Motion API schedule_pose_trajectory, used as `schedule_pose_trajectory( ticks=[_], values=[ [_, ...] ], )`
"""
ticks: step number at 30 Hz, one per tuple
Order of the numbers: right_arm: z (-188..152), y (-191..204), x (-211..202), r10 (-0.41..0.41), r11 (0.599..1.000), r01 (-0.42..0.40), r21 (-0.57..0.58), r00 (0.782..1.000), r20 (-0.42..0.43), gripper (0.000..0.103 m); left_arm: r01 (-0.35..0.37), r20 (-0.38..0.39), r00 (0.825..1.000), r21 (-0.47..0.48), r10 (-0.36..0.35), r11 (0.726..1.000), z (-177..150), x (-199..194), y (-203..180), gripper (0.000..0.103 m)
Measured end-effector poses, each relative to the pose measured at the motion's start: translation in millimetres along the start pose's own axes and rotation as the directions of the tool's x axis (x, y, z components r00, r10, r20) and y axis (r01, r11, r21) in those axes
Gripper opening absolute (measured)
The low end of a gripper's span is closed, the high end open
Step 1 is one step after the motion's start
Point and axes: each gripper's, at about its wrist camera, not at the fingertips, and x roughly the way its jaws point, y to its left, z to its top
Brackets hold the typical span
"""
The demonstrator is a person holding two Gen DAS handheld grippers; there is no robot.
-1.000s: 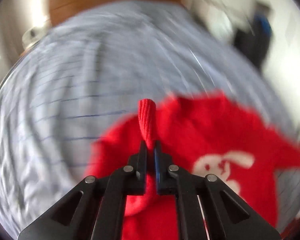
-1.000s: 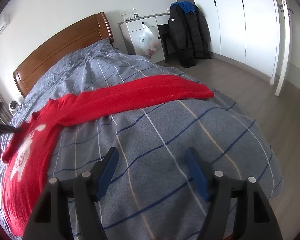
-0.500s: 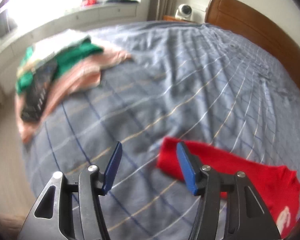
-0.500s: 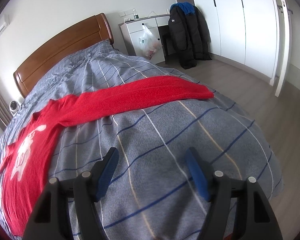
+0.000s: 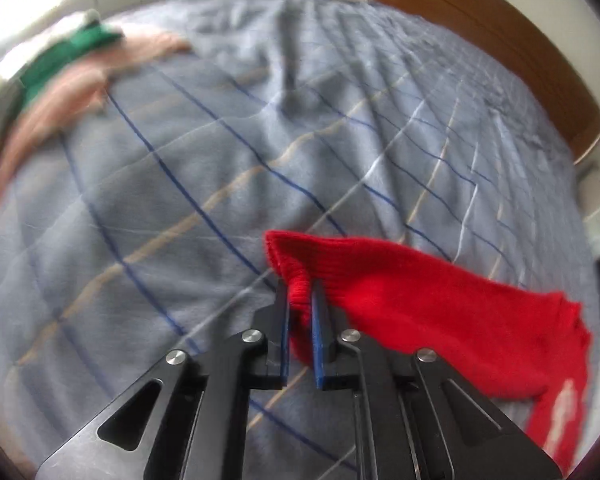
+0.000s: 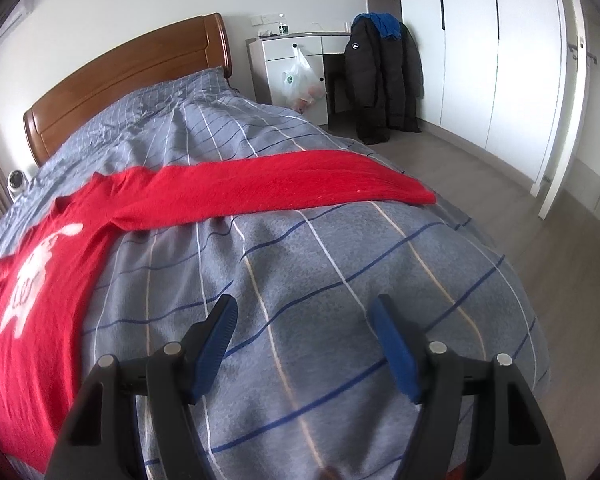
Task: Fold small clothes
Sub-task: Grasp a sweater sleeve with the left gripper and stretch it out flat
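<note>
Red sweater (image 6: 40, 280) flat on bed (image 6: 300, 280); left tool (image 5: 300, 300) clamped on cuff; right tool (image 6: 304, 320) apart.

I'm reading no legible text anywhere; the white print on the red sweater (image 6: 36, 272) at lower left is showing a figure, and the black jacket's (image 6: 370, 80) small logo is staying unreadable.

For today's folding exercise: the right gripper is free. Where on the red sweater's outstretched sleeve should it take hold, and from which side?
Probably the cuff end of the outstretched sleeve of the red sweater. It lies flat on the bedspread with bare cover in front, so the open right gripper can come from the bed's foot side and pinch the edge. The left gripper already pinches the other cuff.
</note>
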Motion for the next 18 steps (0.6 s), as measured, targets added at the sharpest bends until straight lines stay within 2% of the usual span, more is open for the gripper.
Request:
schedule_pose_trajectory(
  ticks=[2,4,7,13,15,16,18],
  values=[
    [-0.2,1.5,-1.1,-0.003,1.0,0.003,-0.008,1.0,0.004,0.069,-0.08,0.078,0.994,-0.008,0.081,0.997,1.8,-17.6,10.2,0.006],
    [-0.8,2.6,-1.1,-0.008,1.0,0.008,-0.015,1.0,0.006,0.069,-0.126,0.073,0.989,-0.053,0.13,0.991,4.5,-15.0,31.0,0.006],
    [-0.5,4.0,1.0,-0.01,1.0,0.011,-0.026,1.0,0.002,0.069,-0.132,0.021,0.991,-0.092,0.135,0.987,2.2,-1.2,48.3,0.006],
    [0.4,3.3,1.0,0.002,1.0,-0.002,-0.019,1.0,0.009,0.069,-0.173,0.03,0.984,-0.066,0.175,0.983,-8.5,4.8,38.8,0.008],
    [0.5,2.1,1.4,0.004,1.0,-0.004,-0.011,1.0,0.009,0.069,-0.161,0.028,0.986,-0.062,0.163,0.985,-11.6,-0.4,39.7,0.013],
    [0.5,1.5,1.0,0.005,1.0,-0.005,-0.008,1.0,0.009,0.069,-0.164,0.034,0.986,-0.04,0.165,0.986,-13.1,-6.3,37.8,0.02],
    [0.8,0.2,0.5,0.008,1.0,-0.008,-0.001,1.0,0.01,0.069,-0.174,0.076,0.982,0.031,0.171,0.984,-20.8,-26.8,31.0,0.023]
  ],
)
